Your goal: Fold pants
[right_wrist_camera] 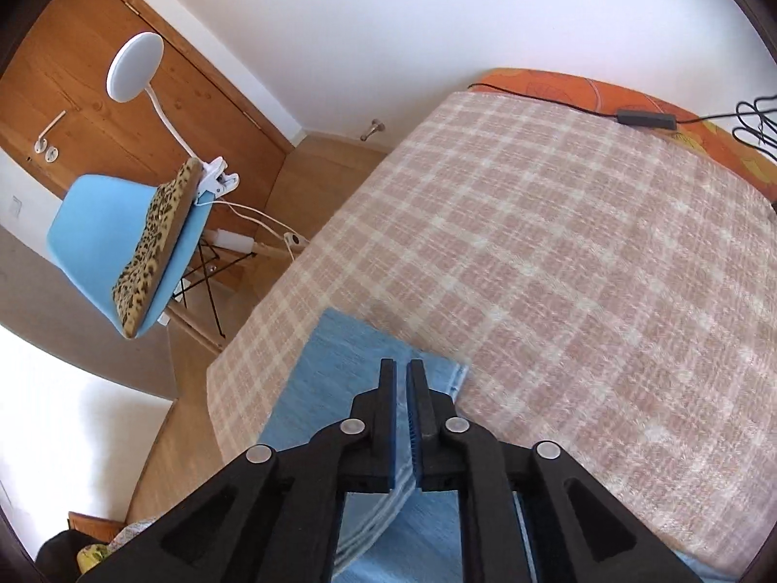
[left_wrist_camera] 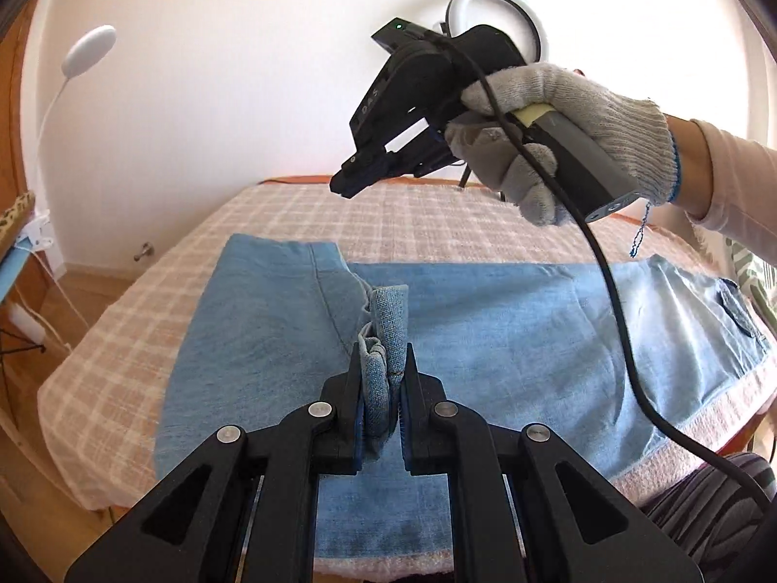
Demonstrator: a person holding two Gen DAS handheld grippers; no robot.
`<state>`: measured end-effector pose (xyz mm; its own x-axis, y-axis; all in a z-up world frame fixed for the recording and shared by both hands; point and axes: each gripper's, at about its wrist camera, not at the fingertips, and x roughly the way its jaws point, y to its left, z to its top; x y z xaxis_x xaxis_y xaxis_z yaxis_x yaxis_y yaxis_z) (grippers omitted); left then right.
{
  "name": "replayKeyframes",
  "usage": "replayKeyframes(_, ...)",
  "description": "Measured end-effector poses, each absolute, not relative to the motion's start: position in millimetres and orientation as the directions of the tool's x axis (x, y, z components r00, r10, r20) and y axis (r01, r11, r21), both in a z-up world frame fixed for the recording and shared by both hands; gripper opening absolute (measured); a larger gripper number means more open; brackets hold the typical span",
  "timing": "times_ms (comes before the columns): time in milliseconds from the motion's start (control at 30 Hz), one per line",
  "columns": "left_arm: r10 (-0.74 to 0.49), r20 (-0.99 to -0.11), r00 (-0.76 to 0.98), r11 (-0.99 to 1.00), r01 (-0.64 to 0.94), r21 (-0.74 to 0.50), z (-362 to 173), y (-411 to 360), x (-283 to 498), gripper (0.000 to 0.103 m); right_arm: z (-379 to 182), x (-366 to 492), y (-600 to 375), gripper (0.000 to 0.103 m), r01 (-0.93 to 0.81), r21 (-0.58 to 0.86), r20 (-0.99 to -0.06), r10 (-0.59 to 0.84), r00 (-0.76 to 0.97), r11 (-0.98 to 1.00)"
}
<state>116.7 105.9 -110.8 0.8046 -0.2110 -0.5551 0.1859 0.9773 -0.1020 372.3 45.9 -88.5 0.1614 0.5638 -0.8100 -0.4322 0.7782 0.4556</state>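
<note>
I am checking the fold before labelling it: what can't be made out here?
- Pants: waist end cut off by the left wrist view's right edge.
- Right gripper: jaws too dark there to read.
- Pants' near edge: hidden under the left gripper.

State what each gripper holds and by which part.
The left gripper clamps a bunched fold of the blue pants at a seam. The right gripper holds nothing.
</note>
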Motion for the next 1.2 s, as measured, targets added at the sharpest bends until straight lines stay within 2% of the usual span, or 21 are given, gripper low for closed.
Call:
replayKeyframes(33,-0.217,-0.561,0.799,0.976,0.182,-0.119,-111,107,118,0.009,-91,368,41,0.044,-0.426,0.462,-0.81,0.566,0.154,0.778)
replayKeyframes(133,-0.214,-0.551,0.806,0.977,0.176,-0.122,-103,110,118,0.009,-103,355,30,0.048,-0.417,0.505,-0.797,0.594,0.11,0.755)
replayKeyframes(200,-0.211,-0.539,0.816,0.977,0.172,-0.123,-94,111,117,0.009,-115,351,28,0.055,-0.386,0.555,-0.78,0.622,0.068,0.737)
replayKeyframes(333,-0.203,-0.508,0.837,0.978,0.152,-0.141,-72,113,110,0.009,-138,353,28,0.055,-0.307,0.632,-0.744,0.668,0.016,0.712)
replayKeyframes(533,-0.209,-0.511,0.834,0.977,0.152,-0.151,-67,115,106,0.009,-160,363,37,0.057,-0.184,0.737,-0.662,0.749,-0.004,0.65)
replayKeyframes(567,-0.215,-0.515,0.83,0.975,0.157,-0.156,-68,113,105,0.009,-162,364,39,0.05,-0.182,0.74,-0.658,0.753,0.003,0.647)
replayKeyframes(600,-0.221,-0.519,0.826,0.974,0.162,-0.157,-69,112,106,0.009,-163,363,41,0.035,-0.186,0.737,-0.66,0.751,0.012,0.65)
replayKeyframes(667,-0.229,-0.528,0.818,0.973,0.174,-0.152,-72,107,108,0.009,-160,360,42,0.018,-0.207,0.706,-0.686,0.727,0.038,0.677)
replayKeyframes(700,-0.236,-0.532,0.813,0.972,0.183,-0.151,-72,104,107,0.009,-156,359,42,0.012,-0.224,0.694,-0.693,0.719,0.051,0.684)
replayKeyframes(833,-0.268,-0.543,0.795,0.963,0.227,-0.143,-71,86,106,0.009,-129,351,23,0.006,-0.295,0.632,-0.717,0.685,0.129,0.717)
replayKeyframes(1200,-0.395,-0.543,0.741,0.915,0.372,-0.157,-51,16,106,0.009,-65,328,-68,0.005,-0.32,0.49,-0.754,0.579,0.311,0.811)
